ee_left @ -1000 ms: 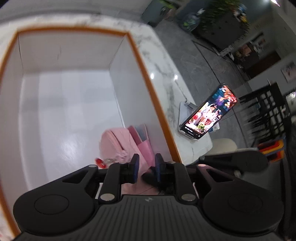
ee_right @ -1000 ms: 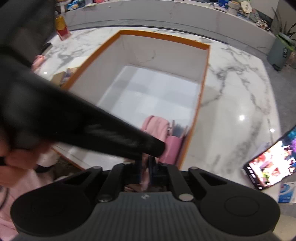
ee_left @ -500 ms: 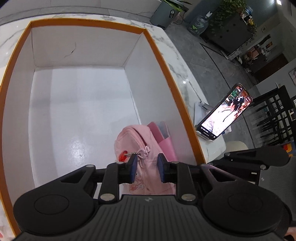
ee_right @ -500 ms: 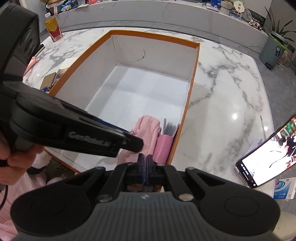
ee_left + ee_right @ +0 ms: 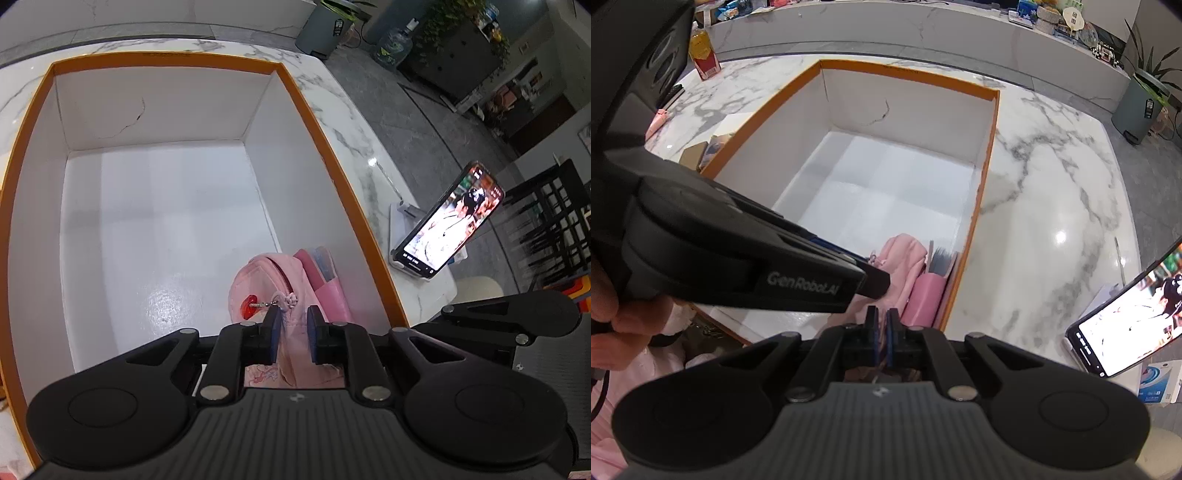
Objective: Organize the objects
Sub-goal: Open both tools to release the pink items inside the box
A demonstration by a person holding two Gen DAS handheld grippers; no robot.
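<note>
A big white box with an orange rim [image 5: 332,162] [image 5: 990,155] stands on the marble counter. In its near right corner lies a pink zip pouch [image 5: 266,284] [image 5: 905,258] with a red charm [image 5: 248,309]. Beside the pouch a pink holder [image 5: 325,280] [image 5: 929,291] leans on the wall. My left gripper [image 5: 293,325] [image 5: 875,280] hovers just above the pouch. Its jaws are closing, and the pouch shows through the gap without being pinched. My right gripper [image 5: 882,326] is shut on nothing, over the box's near edge.
A lit phone [image 5: 448,234] [image 5: 1130,314] leans on a stand right of the box. A bottle [image 5: 703,55] and small items [image 5: 701,151] sit left of it. A hand [image 5: 620,314] holds the left gripper. A bin [image 5: 1145,107] stands on the floor beyond.
The left gripper has drawn up and back out of the box, leaving the pink pouch lying in the corner. The right gripper has stayed shut.
</note>
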